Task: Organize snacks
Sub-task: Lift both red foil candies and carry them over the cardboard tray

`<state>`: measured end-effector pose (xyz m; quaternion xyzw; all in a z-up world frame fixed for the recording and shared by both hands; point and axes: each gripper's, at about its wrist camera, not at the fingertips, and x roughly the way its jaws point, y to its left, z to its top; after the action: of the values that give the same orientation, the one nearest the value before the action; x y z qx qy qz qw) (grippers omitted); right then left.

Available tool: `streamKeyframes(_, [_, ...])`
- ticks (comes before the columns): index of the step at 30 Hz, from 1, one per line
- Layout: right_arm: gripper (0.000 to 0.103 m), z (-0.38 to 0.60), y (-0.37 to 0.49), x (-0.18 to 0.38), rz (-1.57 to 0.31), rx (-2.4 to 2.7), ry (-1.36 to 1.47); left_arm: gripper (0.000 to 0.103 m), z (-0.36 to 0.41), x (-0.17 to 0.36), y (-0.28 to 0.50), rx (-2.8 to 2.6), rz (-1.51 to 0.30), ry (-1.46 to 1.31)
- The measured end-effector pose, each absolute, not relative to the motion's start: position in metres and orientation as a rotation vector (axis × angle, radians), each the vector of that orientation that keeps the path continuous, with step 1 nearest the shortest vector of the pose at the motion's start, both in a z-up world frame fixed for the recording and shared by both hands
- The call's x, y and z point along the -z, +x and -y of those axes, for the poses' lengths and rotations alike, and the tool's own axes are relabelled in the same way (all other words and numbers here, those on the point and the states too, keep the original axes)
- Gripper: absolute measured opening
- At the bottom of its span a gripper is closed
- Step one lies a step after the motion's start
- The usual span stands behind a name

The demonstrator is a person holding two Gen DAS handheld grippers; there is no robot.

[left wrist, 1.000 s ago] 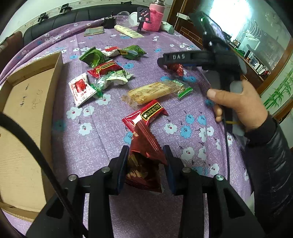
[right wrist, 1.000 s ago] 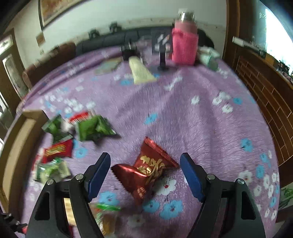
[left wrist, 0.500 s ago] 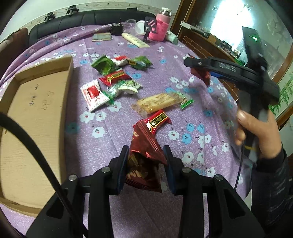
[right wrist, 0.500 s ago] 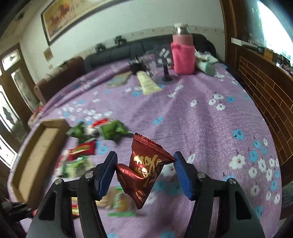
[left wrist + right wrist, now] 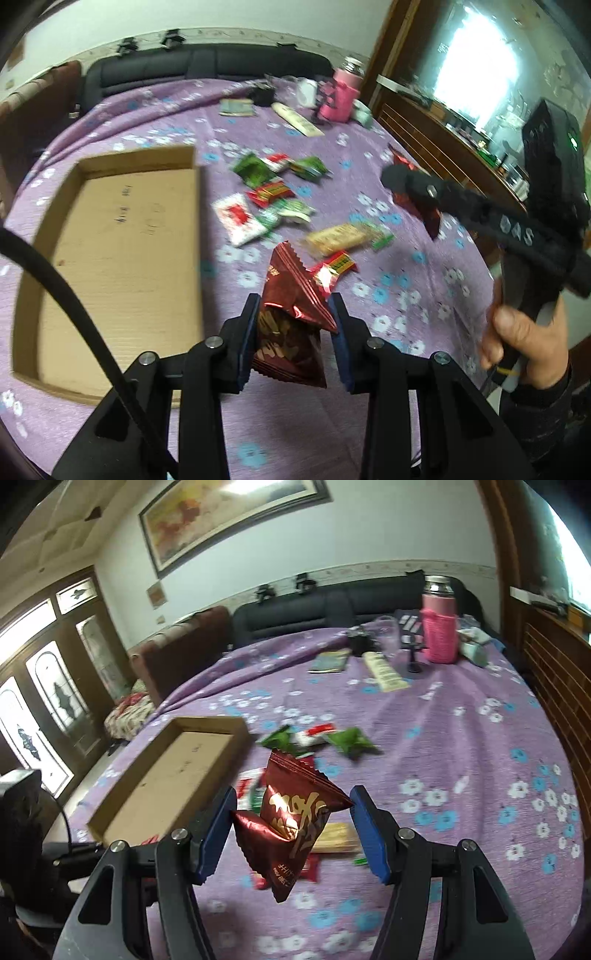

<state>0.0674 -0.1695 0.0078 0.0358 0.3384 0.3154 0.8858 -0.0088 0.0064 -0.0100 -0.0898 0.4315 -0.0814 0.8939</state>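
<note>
My left gripper (image 5: 295, 306) is shut on a dark red snack packet (image 5: 291, 321), held above the purple flowered cloth. My right gripper (image 5: 293, 805) is shut on another dark red packet with gold lettering (image 5: 295, 819), also off the cloth. In the left wrist view the right gripper (image 5: 406, 184) shows at the right with its red packet (image 5: 424, 214), gripped by a hand (image 5: 524, 343). An open cardboard box (image 5: 110, 240) (image 5: 166, 775) lies to the left. Loose snacks lie beside it: green packets (image 5: 255, 171), a white-and-red packet (image 5: 238, 218), a beige bar (image 5: 340, 236), a small red packet (image 5: 334, 266).
At the far end of the cloth stand a pink bottle (image 5: 439, 635), a cream tube (image 5: 384, 672), a flat booklet (image 5: 328, 661) and a small black stand (image 5: 413, 657). A black sofa back (image 5: 314, 616) runs behind. Wooden panelling (image 5: 554, 664) borders the right side.
My right gripper closed on the gold-lettered packet and lifted it off the cloth. Both grippers rose with their packets, and the cardboard box came further into both views.
</note>
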Motion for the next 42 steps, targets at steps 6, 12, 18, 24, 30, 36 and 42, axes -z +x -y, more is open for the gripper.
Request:
streamKeyframes(6, [0.063, 0.141, 0.061, -0.008, -0.710, -0.729, 0.057, 0.038, -0.042, 0.002, -0.015, 0.063, -0.862, -0.205])
streamKeyframes(12, [0.063, 0.117, 0.059, -0.007, -0.720, -0.776, 0.040, 0.038, -0.069, -0.001, -0.018, -0.033, -0.848, -0.197])
streamKeyframes(18, [0.063, 0.091, 0.055, -0.005, -0.731, -0.820, 0.019, 0.038, -0.087, -0.001, -0.022, -0.072, -0.842, -0.215])
streamKeyframes(24, [0.063, 0.073, 0.050, -0.006, -0.733, -0.849, 0.001, 0.038, -0.100, -0.001, -0.025, -0.096, -0.835, -0.232])
streamKeyframes(30, [0.063, 0.059, 0.049, -0.007, -0.737, -0.871, -0.012, 0.038, -0.113, 0.002, -0.027, -0.120, -0.840, -0.243])
streamKeyframes(36, [0.063, 0.041, 0.049, -0.002, -0.758, -0.908, -0.029, 0.038, -0.132, 0.010, -0.030, -0.168, -0.856, -0.255])
streamKeyframes(42, [0.063, 0.016, 0.047, 0.006, -0.783, -0.954, -0.051, 0.038, -0.142, 0.017, -0.030, -0.194, -0.874, -0.259])
